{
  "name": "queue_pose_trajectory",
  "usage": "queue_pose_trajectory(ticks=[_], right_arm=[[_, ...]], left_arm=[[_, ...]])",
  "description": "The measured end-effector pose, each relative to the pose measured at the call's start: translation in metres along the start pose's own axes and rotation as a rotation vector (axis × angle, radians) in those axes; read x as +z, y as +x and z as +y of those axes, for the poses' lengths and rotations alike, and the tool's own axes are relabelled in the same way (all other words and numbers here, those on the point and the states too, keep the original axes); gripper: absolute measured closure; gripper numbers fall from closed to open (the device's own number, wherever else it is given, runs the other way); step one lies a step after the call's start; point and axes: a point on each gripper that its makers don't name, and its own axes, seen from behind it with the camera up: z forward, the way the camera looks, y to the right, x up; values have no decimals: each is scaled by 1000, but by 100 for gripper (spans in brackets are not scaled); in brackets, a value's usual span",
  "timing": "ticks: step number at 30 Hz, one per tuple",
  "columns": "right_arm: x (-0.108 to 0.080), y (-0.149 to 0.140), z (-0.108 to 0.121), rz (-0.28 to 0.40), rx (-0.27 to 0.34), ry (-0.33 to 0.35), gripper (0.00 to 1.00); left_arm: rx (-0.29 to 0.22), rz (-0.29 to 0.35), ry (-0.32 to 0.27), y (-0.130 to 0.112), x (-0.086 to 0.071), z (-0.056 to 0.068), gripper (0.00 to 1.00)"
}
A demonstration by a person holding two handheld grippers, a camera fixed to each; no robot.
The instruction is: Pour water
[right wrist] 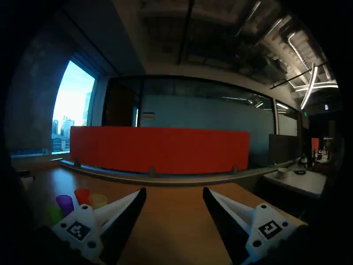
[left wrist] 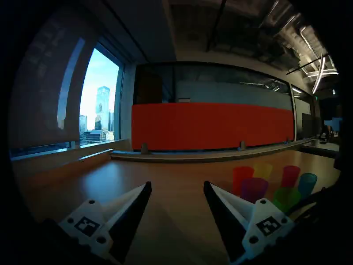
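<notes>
Teal cup (left wrist: 307,183) (far right) in left gripper view.

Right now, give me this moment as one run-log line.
left hand-held gripper: open, empty | right hand-held gripper: open, empty | cups: clustered on table, untouched | pour: not started

Wooden worktop (left wrist: 176,181) runs back to a long red divider (left wrist: 212,126). Beside it, a window (left wrist: 99,110), bright sky and towers outside. Light strips (left wrist: 320,73) glow overhead; a white desk (right wrist: 295,181) sits beyond the worktop's edge.
</notes>
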Motion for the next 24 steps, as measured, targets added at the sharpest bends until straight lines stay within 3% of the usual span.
queue_pose_trajectory(ticks=[9,18,24], right_arm=[[2,-19,-7,18,-8,14,1],[9,-44,-25,25,39,57,1],[9,-63,-24,21,50,67,1]], left_arm=[[1,0,0,0,0,0,13],[1,0,0,0,0,0,13],[1,0,0,-1,0,0,13]])
